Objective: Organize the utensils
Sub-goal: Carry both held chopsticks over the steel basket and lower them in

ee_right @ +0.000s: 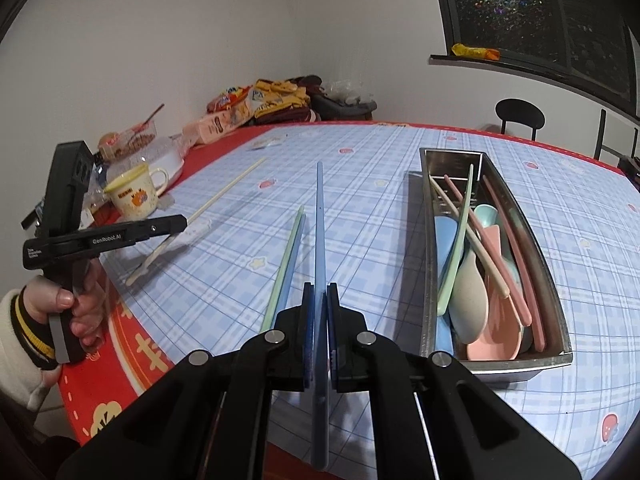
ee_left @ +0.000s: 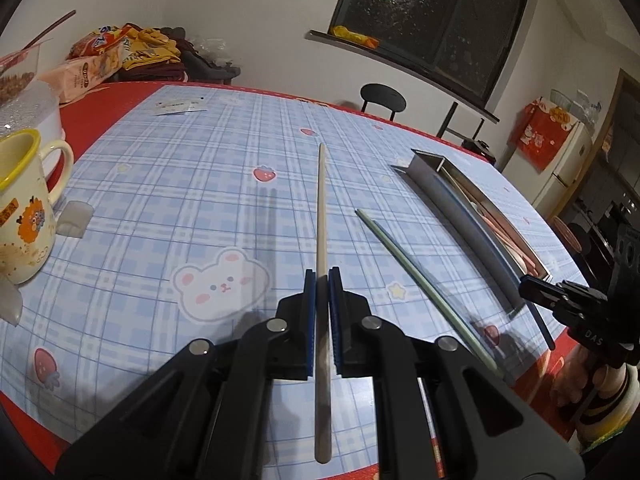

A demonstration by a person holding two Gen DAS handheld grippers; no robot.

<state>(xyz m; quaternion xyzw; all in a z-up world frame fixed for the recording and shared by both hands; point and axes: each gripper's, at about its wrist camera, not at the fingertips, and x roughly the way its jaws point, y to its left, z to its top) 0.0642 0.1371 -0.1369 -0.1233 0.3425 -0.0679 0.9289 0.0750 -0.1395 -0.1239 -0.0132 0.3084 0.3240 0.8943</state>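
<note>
Left wrist view: left hand-held gripper [ee_left: 322, 280] closed on a beige chopstick [ee_left: 321, 216], pinched at about mid-length. Stick runs straight ahead along the fingers, tip raised over the tabletop [ee_left: 168, 184]. Metal tray [ee_left: 460, 216], the likely destination, lies to the right of this gripper with its long axis running away from it, slightly angled to the held stick. Between gripper and tray a green chopstick [ee_left: 420, 280] lies flat on the cloth. Right hand-held gripper [ee_left: 532, 286] shows at the right edge, near the tray's near end. Mug [ee_left: 24, 208] stands far left, well apart from the work.

Right wrist view: right hand-held gripper [ee_right: 320, 292] closed on a blue chopstick [ee_right: 320, 216], also aligned with its fingers and pointing forward. Tray wall [ee_right: 430, 264] sits just to the right, roughly parallel to the held stick; spoons and several chopsticks already lie inside. Judgement: right hand is the nearer one to the tray; a short sideways shift would bring its stick over the opening. The tray's left wall must be cleared first. Green stick and a second blue one [ee_right: 292, 264] remain on the cloth to the left, side by side.
</note>
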